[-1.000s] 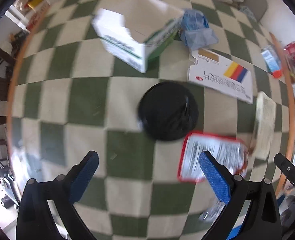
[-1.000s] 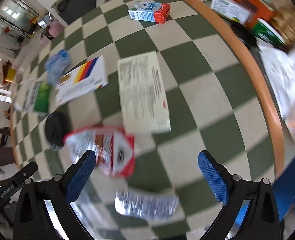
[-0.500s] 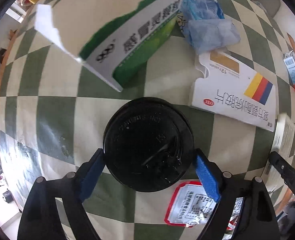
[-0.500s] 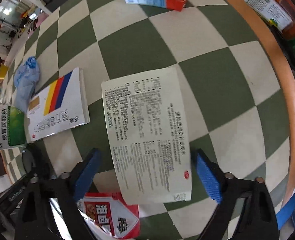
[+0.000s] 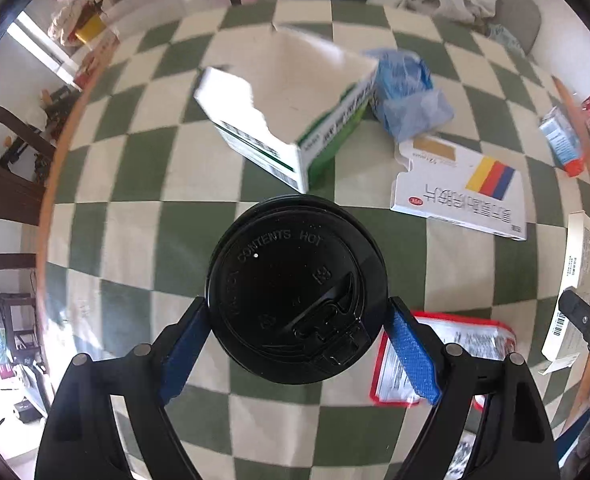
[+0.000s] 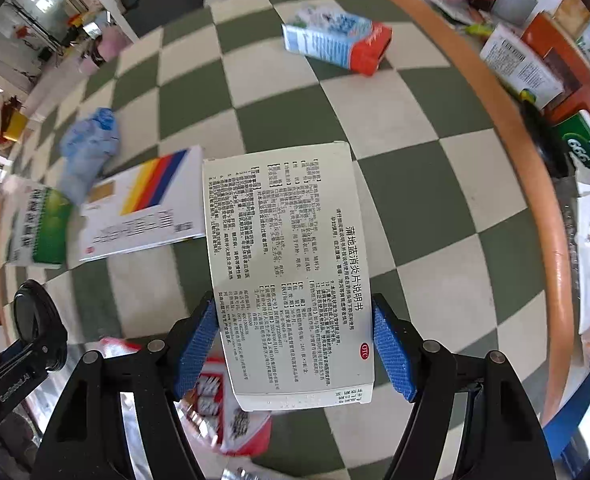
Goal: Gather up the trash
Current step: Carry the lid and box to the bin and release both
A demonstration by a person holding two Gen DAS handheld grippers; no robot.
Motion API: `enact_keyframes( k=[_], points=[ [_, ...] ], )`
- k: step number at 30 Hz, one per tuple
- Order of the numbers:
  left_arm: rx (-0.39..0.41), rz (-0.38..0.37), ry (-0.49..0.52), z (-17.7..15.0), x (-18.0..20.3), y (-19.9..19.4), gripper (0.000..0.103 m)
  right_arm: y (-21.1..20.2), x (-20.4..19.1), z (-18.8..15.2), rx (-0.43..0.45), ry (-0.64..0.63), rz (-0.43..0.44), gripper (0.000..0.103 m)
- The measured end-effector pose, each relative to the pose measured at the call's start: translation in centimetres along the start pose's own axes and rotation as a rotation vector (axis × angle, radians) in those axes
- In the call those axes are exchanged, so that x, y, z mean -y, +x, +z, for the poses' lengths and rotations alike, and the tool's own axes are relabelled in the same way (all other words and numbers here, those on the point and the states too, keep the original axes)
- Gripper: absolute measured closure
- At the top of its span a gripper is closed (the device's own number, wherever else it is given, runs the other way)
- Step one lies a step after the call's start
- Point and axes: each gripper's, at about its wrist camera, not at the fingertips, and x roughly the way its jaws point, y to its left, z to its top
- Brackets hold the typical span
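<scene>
My left gripper (image 5: 295,340) is shut on a black cup lid (image 5: 295,292) and holds it above the green-and-cream checked table (image 5: 127,184). My right gripper (image 6: 295,344) is shut on a white medicine box printed with black text (image 6: 287,264), lifted off the table. A red-edged foil packet (image 6: 223,412) lies under the right gripper and shows in the left wrist view (image 5: 427,352). The left gripper and lid also show at the left edge of the right wrist view (image 6: 35,320).
A green-and-white box (image 5: 295,120), a crumpled blue bag (image 5: 407,96), a white box with yellow, red and blue stripes (image 5: 463,188) and a blue-and-red carton (image 6: 335,40) lie on the table. Beyond the orange table rim (image 6: 507,120) stand several boxes and packets.
Both grippers closed: the left on the black lid, the right on the white text box. Both have risen from the table with their loads.
</scene>
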Motion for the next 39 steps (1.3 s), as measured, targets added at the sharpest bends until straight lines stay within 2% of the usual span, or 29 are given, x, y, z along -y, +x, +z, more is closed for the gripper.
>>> enact_keyframes(
  k=[4, 8, 10, 14, 16, 18, 20, 23, 27, 31, 34, 39],
  points=[
    [0.078, 0.001, 0.024, -2.5, -0.5, -3.7, 0.017, -3.2, -1.1, -2.0, 0.041, -0.029, 0.034, 0.027],
    [0.138, -0.027, 0.042, -4.5, -2.0, -5.8, 0.017, -7.3, -2.0, -5.8, 0.095, -0.058, 0.063, 0.027],
    [0.172, -0.044, 0.052, -6.7, -3.8, -7.1, 0.017, -9.3, -2.7, -8.2, 0.12, -0.066, 0.081, 0.028],
    [0.216, -0.092, 0.07, -10.1, -7.4, -8.0, 0.017, -13.1, -4.3, -14.7, 0.171, -0.068, 0.115, 0.027],
    [0.231, -0.119, 0.079, -12.7, -9.7, -8.7, 0.017, -14.2, -4.9, -17.5, 0.183, -0.06, 0.128, 0.028],
    [0.234, -0.144, 0.086, -15.3, -11.8, -9.1, 0.017, -15.5, -5.9, -21.8, 0.2, -0.054, 0.137, 0.028],
    [0.228, -0.169, 0.094, -18.0, -13.9, -9.2, 0.017, -16.1, -6.4, -24.9, 0.207, -0.047, 0.144, 0.028],
    [0.185, -0.192, 0.094, -22.3, -17.1, -8.5, 0.017, -17.1, -7.6, -31.9, 0.21, -0.029, 0.147, 0.028],
    [0.089, -0.201, 0.09, -27.7, -20.8, -5.8, 0.017, -16.4, -8.6, -39.8, 0.148, -0.02, 0.166, 0.028],
    [-0.013, -0.202, 0.104, -31.1, -22.4, -2.2, 0.017, -13.5, -9.0, -46.3, 0.054, -0.014, 0.166, 0.028],
    [-0.073, -0.206, 0.097, -33.2, -23.1, 1.5, 0.017, -9.2, -8.9, -50.8, -0.043, -0.003, 0.161, 0.028],
    [-0.161, -0.214, 0.066, -35.5, -23.2, 9.4, 0.016, -0.7, -8.8, -54.7, -0.152, 0.007, 0.152, 0.028]
  ],
)
